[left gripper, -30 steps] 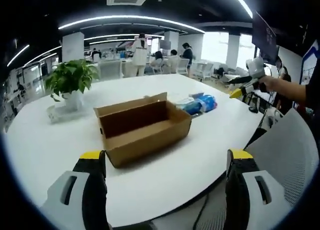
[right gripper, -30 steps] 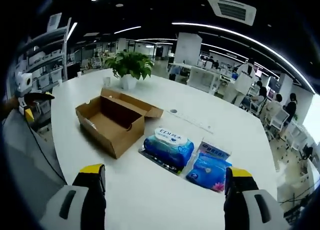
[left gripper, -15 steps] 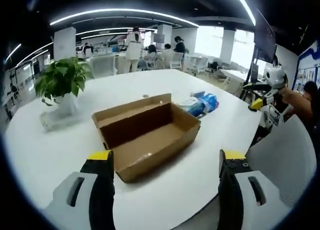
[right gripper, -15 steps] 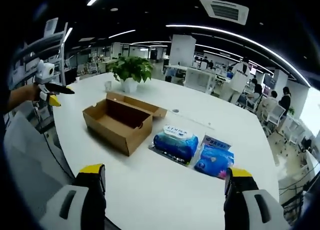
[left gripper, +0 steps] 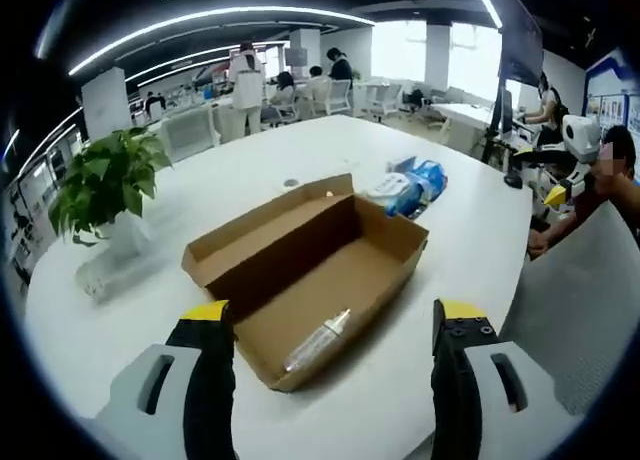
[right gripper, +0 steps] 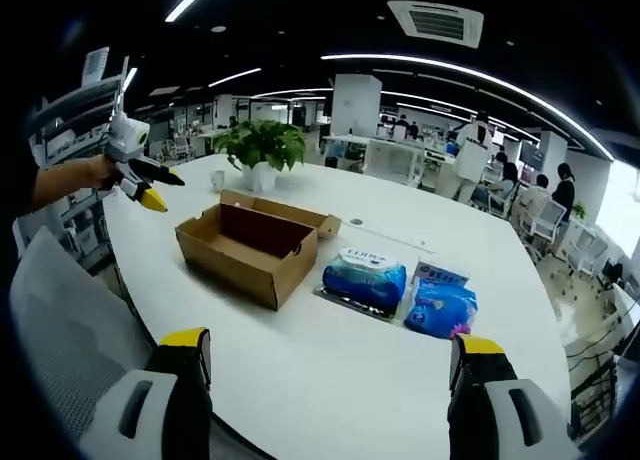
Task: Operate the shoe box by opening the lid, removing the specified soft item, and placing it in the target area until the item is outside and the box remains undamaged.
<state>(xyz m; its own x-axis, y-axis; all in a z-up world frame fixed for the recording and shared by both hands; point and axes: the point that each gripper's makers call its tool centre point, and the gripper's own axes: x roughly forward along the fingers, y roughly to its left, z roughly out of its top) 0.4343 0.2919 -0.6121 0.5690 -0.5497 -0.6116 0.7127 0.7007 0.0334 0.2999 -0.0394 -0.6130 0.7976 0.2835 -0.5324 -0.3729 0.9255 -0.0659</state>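
Box [left gripper: 305, 270] is now viewed closer by left gripper [left gripper: 325, 325]; lid open, packs [right gripper: 400, 285] beside it. Both grippers' jaws are held wide, empty.

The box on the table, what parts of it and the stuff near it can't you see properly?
- Left gripper view: a small clear item lies in the cardboard box; too blurred to identify.
- Right gripper view: the box's near wall hides its floor.
- Right gripper view: print on the two blue packs is too small to read.
- Left gripper view: the box hides part of those packs.
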